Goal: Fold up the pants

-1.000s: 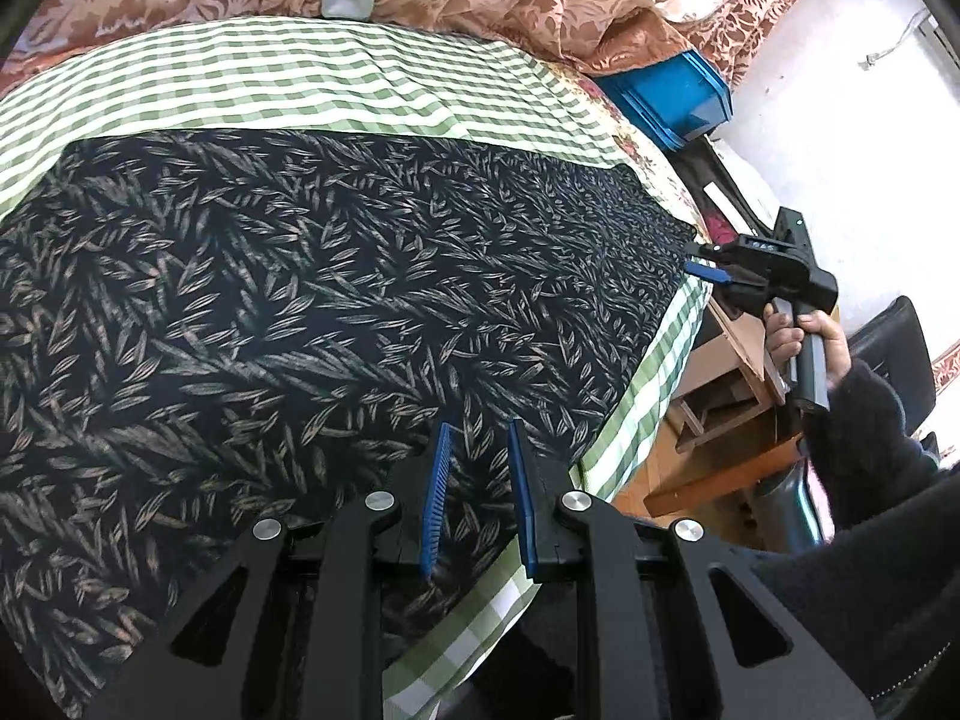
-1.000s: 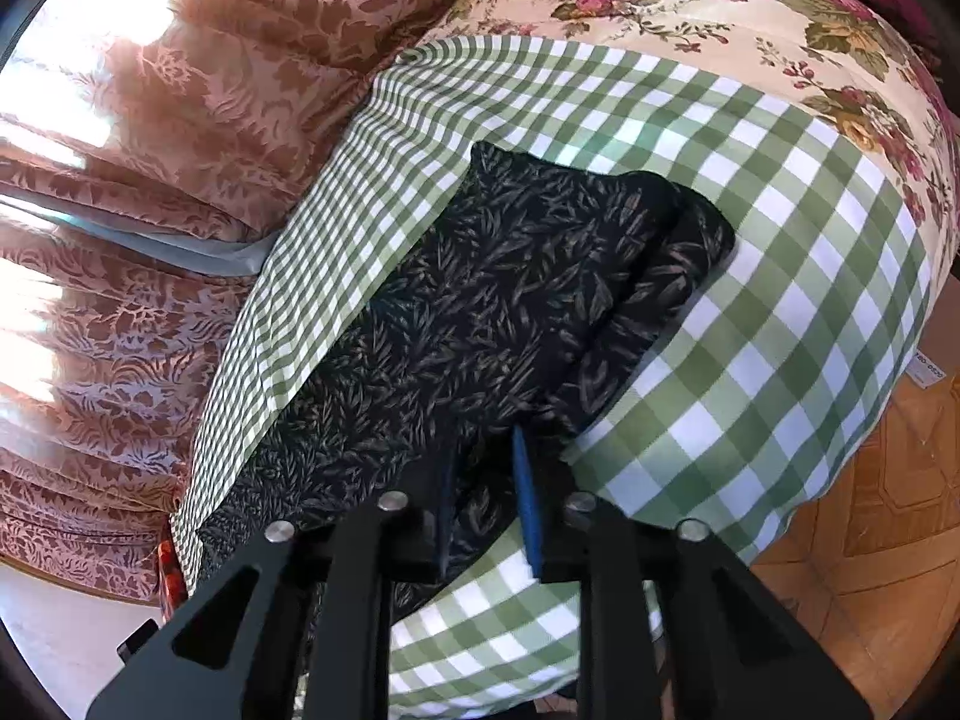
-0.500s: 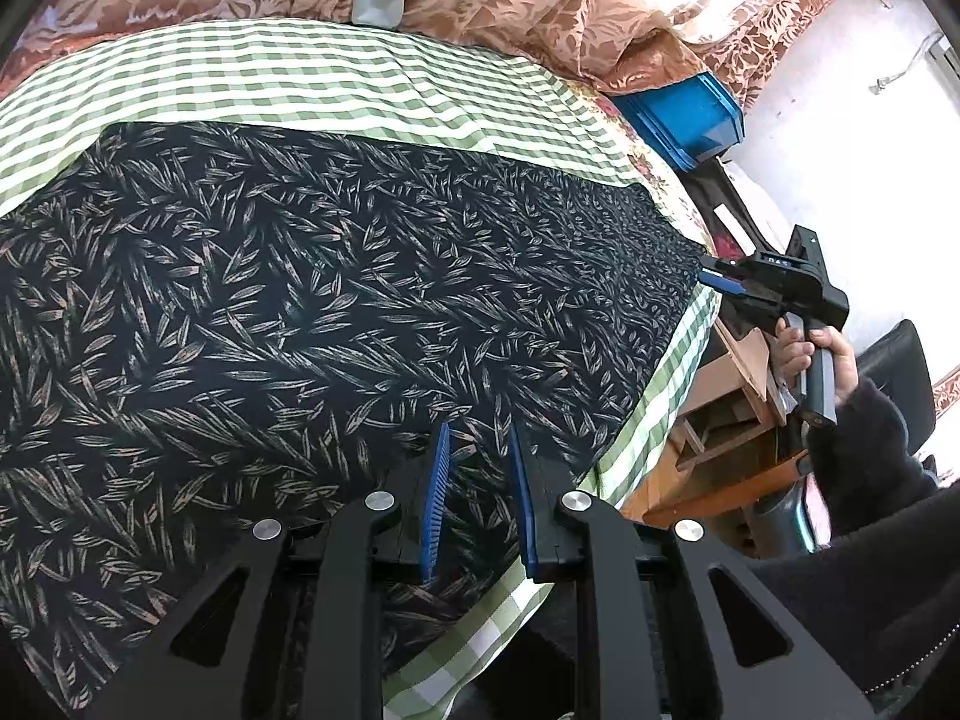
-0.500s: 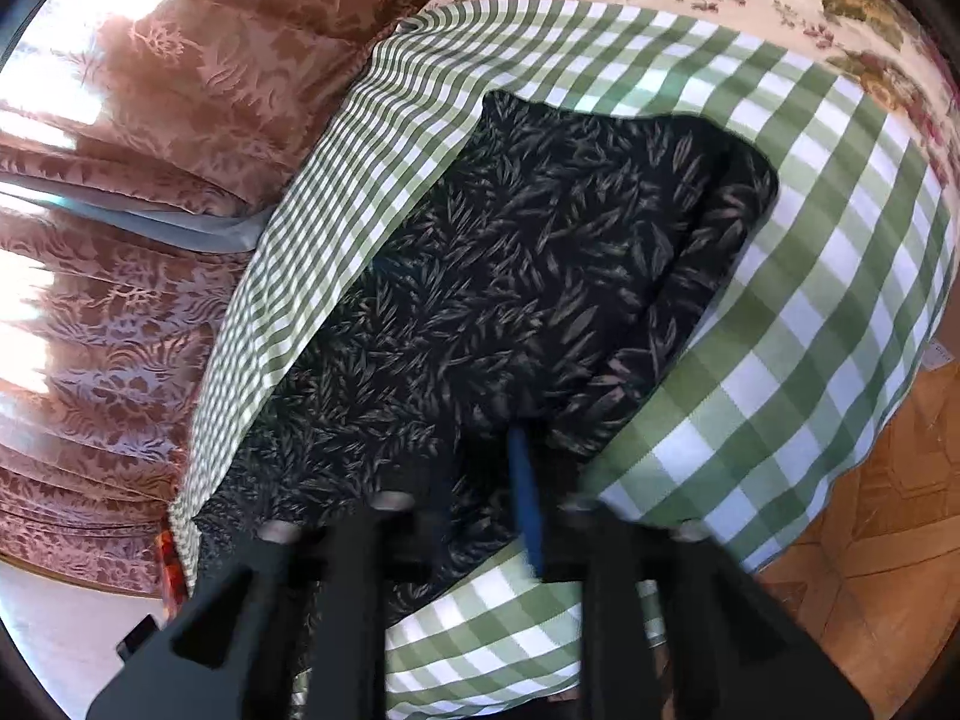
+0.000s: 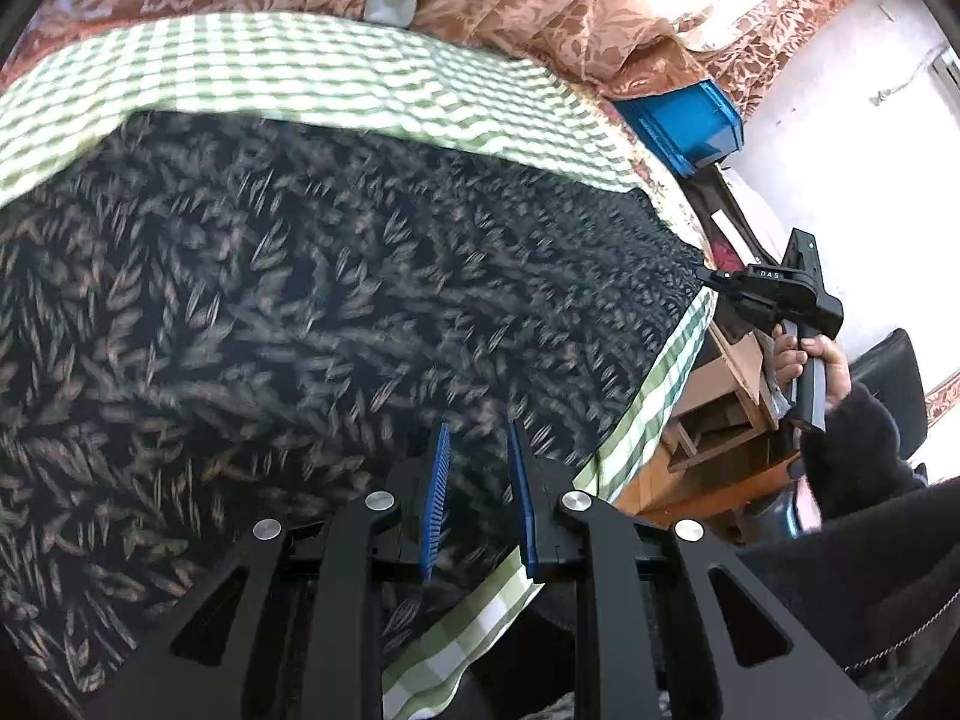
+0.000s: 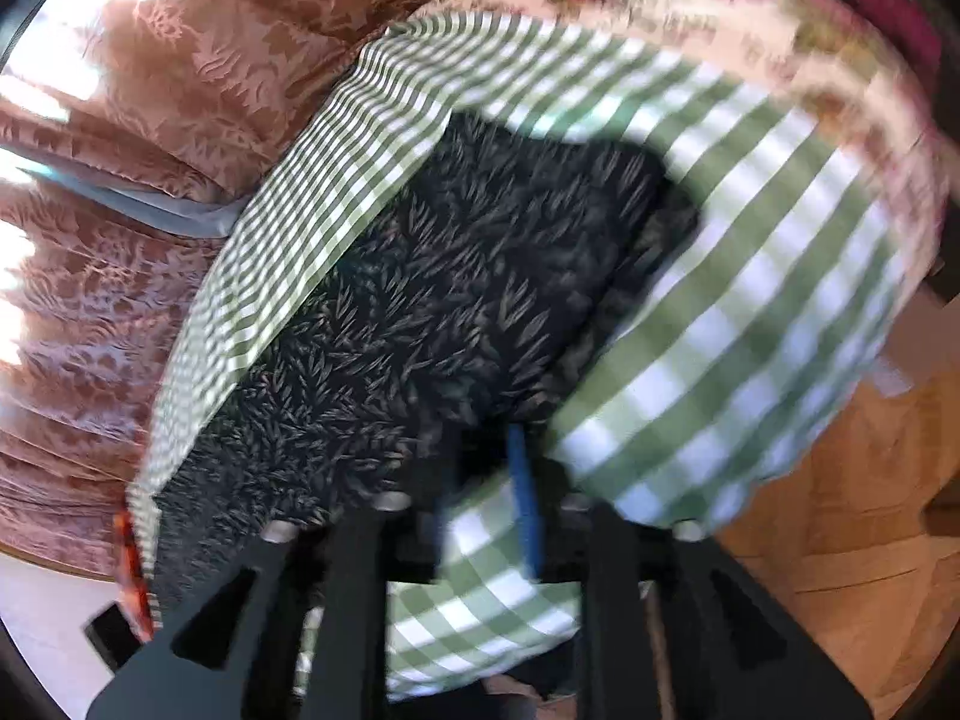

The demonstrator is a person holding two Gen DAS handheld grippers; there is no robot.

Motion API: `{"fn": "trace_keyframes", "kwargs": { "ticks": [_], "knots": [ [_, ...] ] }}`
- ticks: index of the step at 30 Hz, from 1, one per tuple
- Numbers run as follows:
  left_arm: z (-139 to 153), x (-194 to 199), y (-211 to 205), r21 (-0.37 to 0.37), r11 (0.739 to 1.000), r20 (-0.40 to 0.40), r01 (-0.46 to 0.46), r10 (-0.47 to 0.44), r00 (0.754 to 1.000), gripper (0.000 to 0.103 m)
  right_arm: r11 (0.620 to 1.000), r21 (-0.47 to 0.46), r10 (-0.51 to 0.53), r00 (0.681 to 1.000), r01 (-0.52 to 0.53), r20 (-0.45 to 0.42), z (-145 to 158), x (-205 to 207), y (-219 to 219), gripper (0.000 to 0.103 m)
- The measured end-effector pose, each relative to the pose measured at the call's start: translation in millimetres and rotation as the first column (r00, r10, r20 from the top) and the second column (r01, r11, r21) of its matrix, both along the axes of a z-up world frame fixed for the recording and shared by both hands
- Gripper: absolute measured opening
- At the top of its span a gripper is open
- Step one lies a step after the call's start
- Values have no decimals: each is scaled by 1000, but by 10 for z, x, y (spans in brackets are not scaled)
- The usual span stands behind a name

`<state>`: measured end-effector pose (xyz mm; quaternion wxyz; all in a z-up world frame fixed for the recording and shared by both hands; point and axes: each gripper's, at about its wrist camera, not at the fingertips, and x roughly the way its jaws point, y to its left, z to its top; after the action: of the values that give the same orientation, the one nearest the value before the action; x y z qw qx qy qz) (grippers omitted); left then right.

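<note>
Dark pants [image 5: 300, 300] with a tan leaf print lie flat along a green checked cloth [image 5: 300, 60]. My left gripper [image 5: 478, 426] hovers over their near edge, open, with a narrow gap between its blue pads [image 5: 435, 480] through which the fabric shows. At the pants' far right end my right gripper [image 5: 705, 273] is held by a hand [image 5: 822, 360], its tips at the corner. In the blurred right wrist view the folded pants end [image 6: 468, 276] lies just beyond my right gripper [image 6: 483, 438], which is open over the checked cloth [image 6: 750, 300].
Brown patterned curtains [image 5: 540, 0] hang behind the table. A blue bin [image 5: 690, 120] and wooden furniture [image 5: 720, 420] stand past the right end. A floral cloth [image 6: 780, 60] lies under the checked one, and a wooden floor [image 6: 840, 510] is below the table edge.
Both views are blurred by motion. The left gripper has come closer over the pants. The right gripper has drawn back, so checked cloth rather than pants shows between its fingers.
</note>
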<state>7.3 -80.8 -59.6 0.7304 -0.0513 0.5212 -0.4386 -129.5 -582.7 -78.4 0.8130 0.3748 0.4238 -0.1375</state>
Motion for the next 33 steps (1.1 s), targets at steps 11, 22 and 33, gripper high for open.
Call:
{"fn": "trace_keyframes", "kwargs": {
  "ticks": [11, 22, 33],
  "knots": [
    [74, 31, 343, -21, 994, 14, -109, 110, 994, 18, 759, 30, 629, 744, -650, 226, 541, 1676, 2210, 37],
    [200, 86, 1132, 31, 923, 114, -384, 379, 918, 18, 413, -14, 906, 409, -911, 107, 160, 3054, 4052, 37],
    [86, -67, 1634, 31, 880, 90, -474, 470, 878, 18, 439, -186, 890, 453, -879, -43, -128, 3181, 4280, 2]
  ]
}}
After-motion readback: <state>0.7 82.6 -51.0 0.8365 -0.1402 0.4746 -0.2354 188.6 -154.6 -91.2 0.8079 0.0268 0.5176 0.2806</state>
